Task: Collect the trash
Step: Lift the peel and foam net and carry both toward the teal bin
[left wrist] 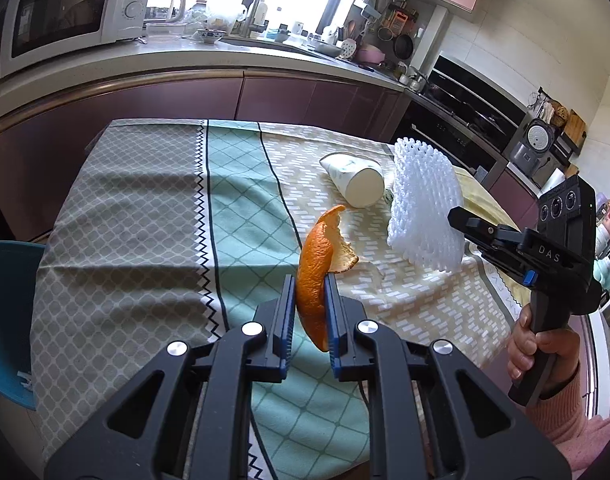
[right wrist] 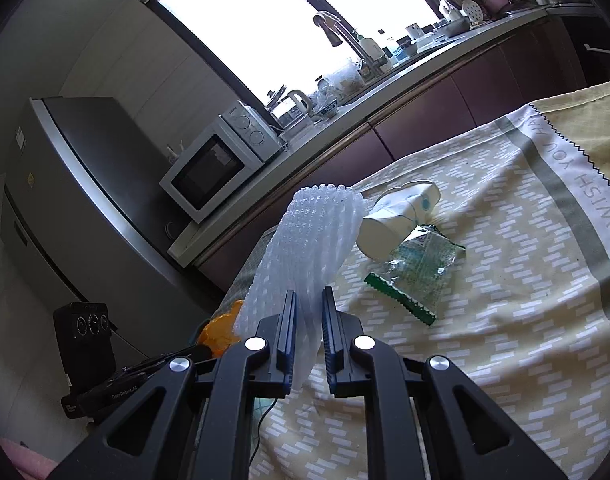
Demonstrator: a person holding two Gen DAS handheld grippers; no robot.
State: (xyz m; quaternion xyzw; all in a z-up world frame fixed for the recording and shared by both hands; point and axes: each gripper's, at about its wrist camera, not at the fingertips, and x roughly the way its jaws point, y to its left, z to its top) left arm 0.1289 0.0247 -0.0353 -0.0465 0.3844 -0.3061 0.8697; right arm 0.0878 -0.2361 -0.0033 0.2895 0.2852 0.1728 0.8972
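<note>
My left gripper (left wrist: 310, 286) is shut on a curled orange peel (left wrist: 317, 264), held above the patterned tablecloth (left wrist: 145, 220). My right gripper (right wrist: 309, 300) is shut on a white foam fruit net (right wrist: 317, 240); the left wrist view shows that net (left wrist: 423, 204) hanging from the right gripper (left wrist: 461, 220) at the right. A crushed white paper cup (left wrist: 355, 182) lies on its side on the cloth beyond both. Next to the cup (right wrist: 397, 220) lies a clear plastic wrapper with a green edge (right wrist: 413, 276). The peel (right wrist: 221, 330) shows low at the left in the right wrist view.
A kitchen counter (left wrist: 185, 56) with a microwave (left wrist: 69, 12), kettle and sink runs behind the table. A blue chair (left wrist: 7, 320) stands at the table's left edge. A fridge (right wrist: 65, 184) stands left of the counter. A hand in a pink sleeve (left wrist: 545, 356) holds the right gripper.
</note>
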